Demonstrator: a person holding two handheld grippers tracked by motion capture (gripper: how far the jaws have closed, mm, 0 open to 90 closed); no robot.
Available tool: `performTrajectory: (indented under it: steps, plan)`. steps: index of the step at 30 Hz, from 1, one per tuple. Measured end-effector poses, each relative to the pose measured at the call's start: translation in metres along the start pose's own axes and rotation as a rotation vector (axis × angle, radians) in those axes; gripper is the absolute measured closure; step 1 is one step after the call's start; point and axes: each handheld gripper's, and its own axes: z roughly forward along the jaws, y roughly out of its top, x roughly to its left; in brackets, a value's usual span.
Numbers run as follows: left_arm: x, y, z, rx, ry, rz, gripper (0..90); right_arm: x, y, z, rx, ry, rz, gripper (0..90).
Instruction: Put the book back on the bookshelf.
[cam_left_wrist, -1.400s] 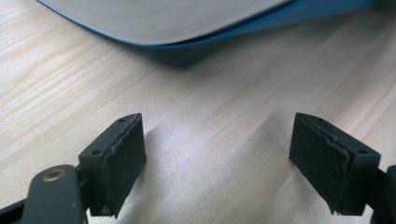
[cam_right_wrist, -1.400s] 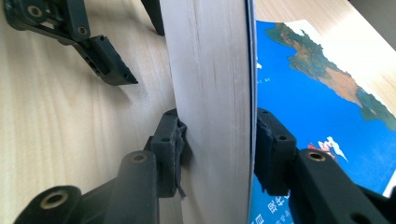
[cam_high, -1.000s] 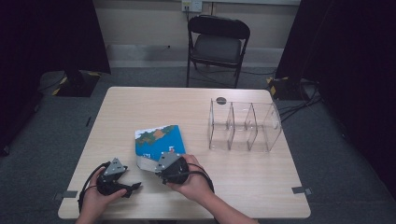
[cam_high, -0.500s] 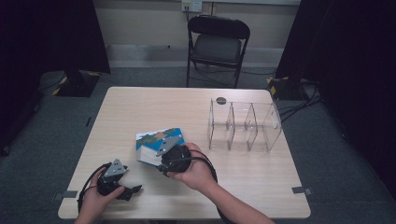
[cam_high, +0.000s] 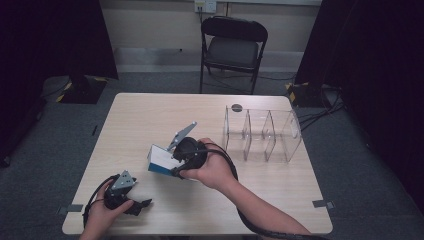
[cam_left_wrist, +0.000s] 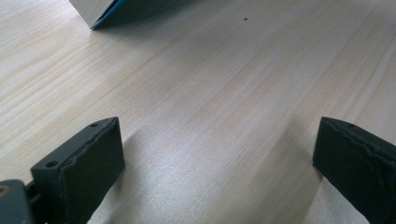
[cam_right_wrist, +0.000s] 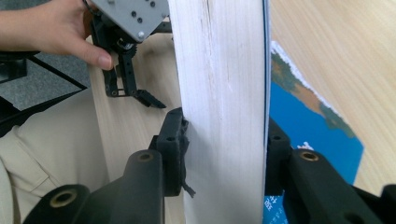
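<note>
Lifting book (cam_high: 161, 160) clear of bench (cam_high: 150, 115), right hand-held gripper (cam_high: 176, 164) clamps page block; keep squeeze firm, tilt steady. Left hand-held gripper (cam_high: 145, 204) gapes wide, empty, jaws just opened.

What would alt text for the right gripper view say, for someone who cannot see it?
The right gripper clamps a thick book by its white page edges, its blue cover to the right. Behind, above the wooden table, a hand holds the left gripper.
</note>
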Motion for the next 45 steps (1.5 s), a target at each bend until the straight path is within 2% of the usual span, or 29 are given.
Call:
performTrajectory:
  steps: [3, 9, 12, 15, 16, 20, 22, 26, 28, 30, 36, 38, 41, 45]
  plan:
    - [-0.001, 0.000, 0.001, -0.002, -0.008, -0.015, 0.6, 0.000, 0.002, 0.001, 0.002, 0.004, 0.010, 61.7]
    - [-0.001, 0.000, 0.001, 0.001, -0.006, -0.009, 0.0, 0.001, -0.001, 0.000, 0.006, 0.012, -0.004, 61.8]
    - [-0.001, 0.000, 0.001, 0.001, -0.007, -0.009, 0.0, 0.003, 0.000, -0.010, 0.011, 0.034, 0.028, 62.0]
    - [0.000, 0.001, 0.001, 0.007, -0.009, -0.008, 0.0, 0.002, 0.001, -0.016, 0.021, 0.055, 0.035, 62.0]
    - [-0.001, 0.001, 0.001, 0.005, -0.012, -0.021, 0.0, 0.002, 0.002, -0.018, 0.021, 0.059, 0.046, 61.9]
    - [-0.001, 0.001, 0.002, 0.003, -0.010, -0.022, 0.0, -0.007, 0.012, -0.020, 0.029, 0.065, 0.080, 61.9]
    - [0.000, 0.002, 0.002, 0.006, -0.007, -0.008, 0.0, -0.012, 0.023, -0.017, 0.052, 0.078, 0.102, 61.9]
    - [0.002, 0.002, 0.002, 0.005, -0.006, 0.005, 0.0, -0.021, 0.033, -0.017, 0.060, 0.090, 0.126, 61.9]
    - [0.002, 0.002, 0.002, 0.007, -0.008, 0.007, 0.0, -0.023, 0.035, -0.017, 0.063, 0.089, 0.128, 61.8]
    - [0.001, 0.002, 0.003, 0.004, -0.014, -0.008, 0.0, -0.024, 0.036, -0.017, 0.061, 0.091, 0.130, 61.8]
    - [0.001, 0.002, 0.002, 0.006, -0.011, -0.004, 0.0, -0.024, 0.038, -0.017, 0.070, 0.085, 0.127, 61.8]
    - [0.002, 0.003, 0.002, 0.009, -0.007, 0.008, 0.0, -0.022, 0.039, -0.016, 0.077, 0.082, 0.118, 62.0]
    - [0.002, 0.003, 0.002, 0.008, -0.007, 0.006, 0.0, -0.020, 0.038, -0.016, 0.096, 0.089, 0.113, 62.0]
    - [0.001, 0.002, 0.003, 0.001, -0.014, -0.012, 0.0, -0.015, 0.035, -0.020, 0.113, 0.103, 0.121, 62.0]
